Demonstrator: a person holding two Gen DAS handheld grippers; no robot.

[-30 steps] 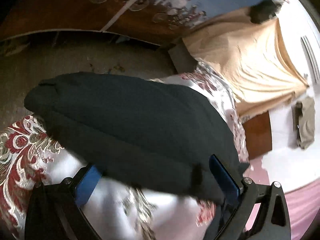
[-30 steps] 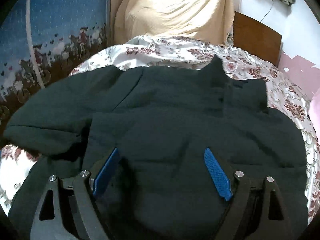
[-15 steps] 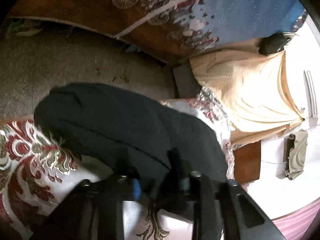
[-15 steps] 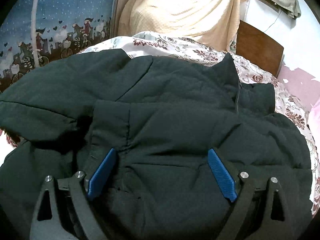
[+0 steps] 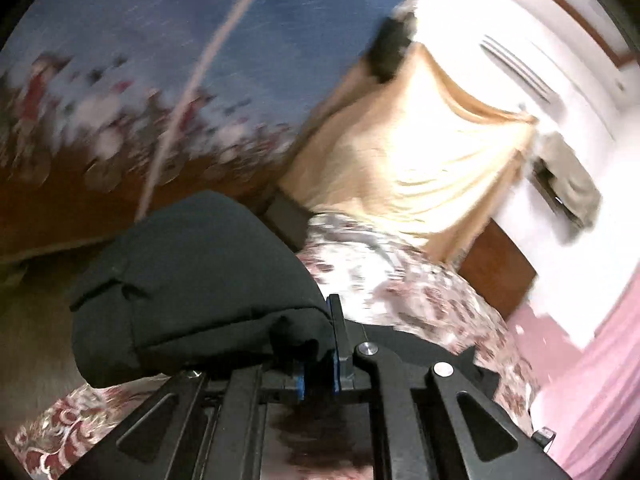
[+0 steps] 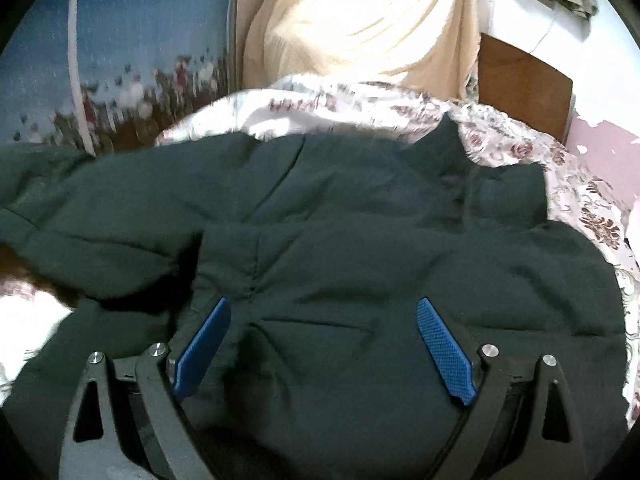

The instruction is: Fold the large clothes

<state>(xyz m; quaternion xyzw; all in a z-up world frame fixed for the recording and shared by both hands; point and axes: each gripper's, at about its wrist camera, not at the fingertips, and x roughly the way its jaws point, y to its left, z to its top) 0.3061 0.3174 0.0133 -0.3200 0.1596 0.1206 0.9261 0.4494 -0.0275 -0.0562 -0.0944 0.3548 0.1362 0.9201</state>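
Your left tool (image 5: 318, 356) is clenched on a fold of the dark padded jacket (image 6: 360, 248), its blue pads pinching the sleeve (image 5: 200, 280), which bulges to the left of the tool. Your right tool (image 6: 322, 344) is released, fingers spread wide just above the jacket's body. The jacket lies spread across the floral bedspread (image 6: 580, 184), collar toward the cream curtain (image 6: 360, 16).

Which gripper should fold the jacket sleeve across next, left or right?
Probably left. The left gripper is already shut on the dark jacket's sleeve. The right gripper is open over the jacket body, gripping nothing.
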